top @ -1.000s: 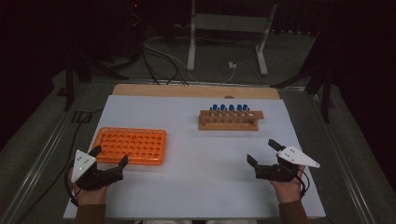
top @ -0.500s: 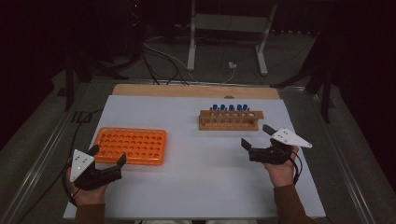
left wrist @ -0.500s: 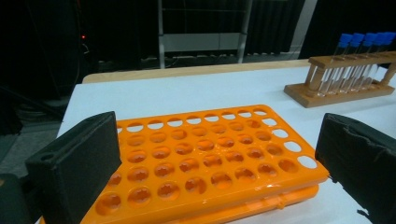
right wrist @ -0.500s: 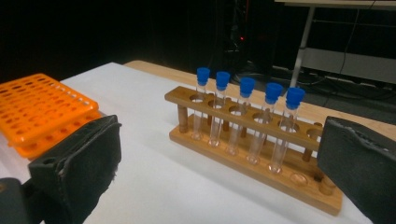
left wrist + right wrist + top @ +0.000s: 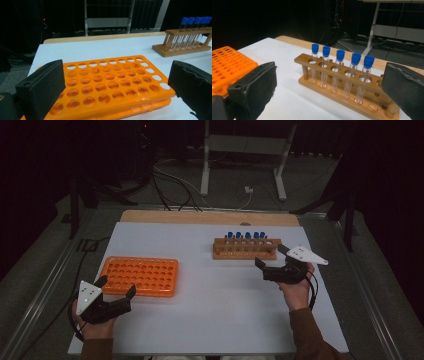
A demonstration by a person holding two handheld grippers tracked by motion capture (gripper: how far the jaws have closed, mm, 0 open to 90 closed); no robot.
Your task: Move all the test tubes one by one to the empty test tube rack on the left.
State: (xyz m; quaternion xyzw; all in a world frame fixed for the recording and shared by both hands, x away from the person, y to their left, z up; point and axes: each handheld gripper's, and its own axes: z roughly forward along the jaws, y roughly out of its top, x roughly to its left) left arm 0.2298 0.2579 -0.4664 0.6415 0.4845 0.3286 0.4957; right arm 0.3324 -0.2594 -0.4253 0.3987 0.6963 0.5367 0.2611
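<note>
A wooden rack (image 5: 245, 249) (image 5: 342, 82) (image 5: 183, 40) stands on the table's far right and holds several clear tubes with blue caps (image 5: 243, 236) (image 5: 340, 55). An empty orange rack (image 5: 140, 275) (image 5: 107, 85) (image 5: 227, 66) with many holes lies at the left. My right gripper (image 5: 270, 261) (image 5: 329, 92) is open, just right of and in front of the wooden rack, with nothing between its jaws. My left gripper (image 5: 116, 288) (image 5: 115, 87) is open at the orange rack's near left corner, holding nothing.
A white sheet (image 5: 210, 305) covers the table, with a strip of wood (image 5: 210, 217) along its far edge. Metal rails run along both sides. Dark floor, cables and a stand's legs (image 5: 242, 165) lie beyond the table.
The right gripper has moved forward and left, up to the wooden rack. The left gripper has stayed near the orange rack's near corner, shifting only slightly.
</note>
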